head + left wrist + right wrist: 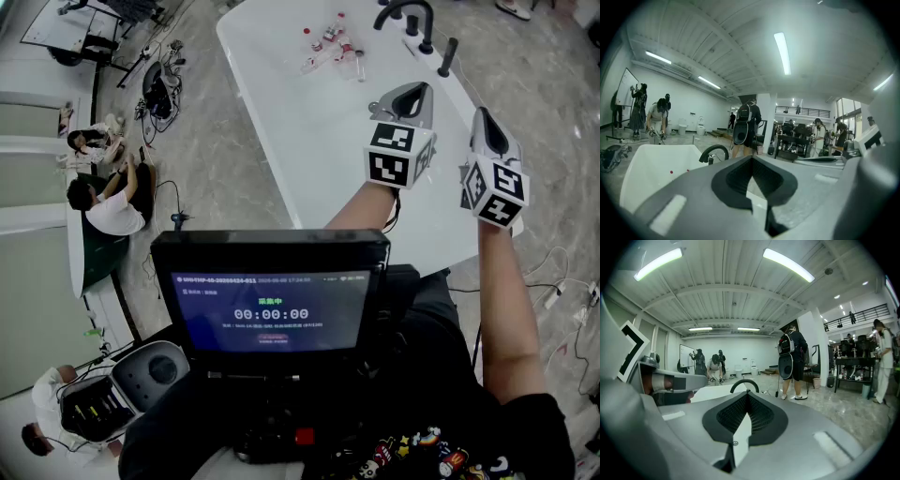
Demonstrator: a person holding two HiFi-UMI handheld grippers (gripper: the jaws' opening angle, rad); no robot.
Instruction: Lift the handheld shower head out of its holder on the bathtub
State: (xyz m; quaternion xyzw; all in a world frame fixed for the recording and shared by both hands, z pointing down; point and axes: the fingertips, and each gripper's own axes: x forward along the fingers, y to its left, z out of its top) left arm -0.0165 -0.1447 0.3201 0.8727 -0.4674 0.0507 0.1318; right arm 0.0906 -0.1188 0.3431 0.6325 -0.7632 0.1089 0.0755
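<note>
Forearms (pixel 504 300) reach side by side over the bathtub (pixel 281 112) — left tongs (pixel 412 90), right tongs (pixel 484 118) both clenched, empty.

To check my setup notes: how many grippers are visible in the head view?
2. The left gripper is above the white bathtub; the right gripper is beside it, near the bathtub's right edge. None seems hidden.
</note>
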